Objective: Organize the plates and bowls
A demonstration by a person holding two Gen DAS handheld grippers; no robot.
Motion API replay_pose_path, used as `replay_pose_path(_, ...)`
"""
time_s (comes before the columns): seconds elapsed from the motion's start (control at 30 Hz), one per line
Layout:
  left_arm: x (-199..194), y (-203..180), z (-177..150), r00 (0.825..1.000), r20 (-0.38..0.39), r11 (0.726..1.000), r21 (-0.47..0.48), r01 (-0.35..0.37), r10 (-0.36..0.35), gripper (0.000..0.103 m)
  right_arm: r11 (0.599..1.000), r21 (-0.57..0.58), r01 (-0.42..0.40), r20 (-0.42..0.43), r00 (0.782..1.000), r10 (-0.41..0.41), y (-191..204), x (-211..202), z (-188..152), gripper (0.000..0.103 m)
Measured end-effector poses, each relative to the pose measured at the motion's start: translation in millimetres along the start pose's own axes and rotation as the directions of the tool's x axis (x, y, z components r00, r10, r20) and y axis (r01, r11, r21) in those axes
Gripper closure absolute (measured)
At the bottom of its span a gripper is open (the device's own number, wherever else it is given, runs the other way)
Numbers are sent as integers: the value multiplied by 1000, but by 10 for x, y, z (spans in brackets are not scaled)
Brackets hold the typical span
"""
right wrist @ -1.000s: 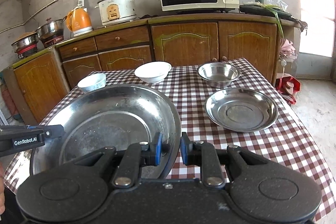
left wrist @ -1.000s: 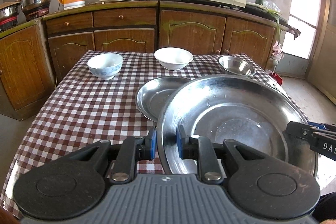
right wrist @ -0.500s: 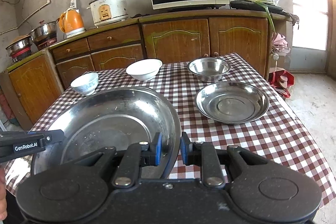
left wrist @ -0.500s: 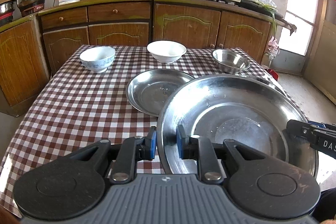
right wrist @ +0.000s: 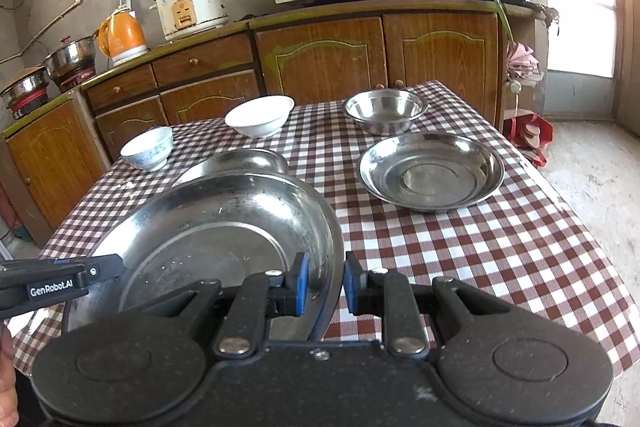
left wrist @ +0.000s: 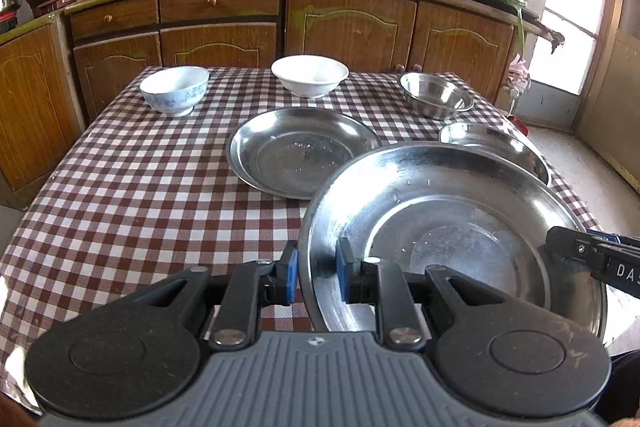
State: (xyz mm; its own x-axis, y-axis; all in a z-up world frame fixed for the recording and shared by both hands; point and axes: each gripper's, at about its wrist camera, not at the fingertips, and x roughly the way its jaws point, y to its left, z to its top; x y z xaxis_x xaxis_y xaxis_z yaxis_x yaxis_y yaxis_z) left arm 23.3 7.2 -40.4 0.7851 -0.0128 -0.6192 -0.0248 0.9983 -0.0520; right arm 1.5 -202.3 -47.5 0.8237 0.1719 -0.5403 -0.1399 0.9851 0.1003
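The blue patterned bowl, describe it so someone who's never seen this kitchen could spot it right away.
Find the checkered table in front of the wooden cabinets. Along its far edge stand three bowls; the blue patterned bowl is the leftmost, beside the plain white bowl. It alone carries a blue pattern outside.

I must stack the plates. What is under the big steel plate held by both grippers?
Under the big steel plate is checked tablecloth. Its far edge hides part of a smaller steel plate; directly underneath is covered.

Bench cloth (left wrist: 140, 195): maroon-and-white check. Plates (left wrist: 300, 151) bare silver steel. One bowl (left wrist: 310, 75) plain white; another (left wrist: 175, 89) white with blue, apparently floral, pattern.
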Motion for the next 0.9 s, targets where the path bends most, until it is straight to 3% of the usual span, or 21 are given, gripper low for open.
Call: replay_pose_path(0.9, 319, 33, -169, 996, -87, 1000, -4, -21, 20, 82, 1000, 12, 15, -93, 996, -13, -39, 377, -220, 78)
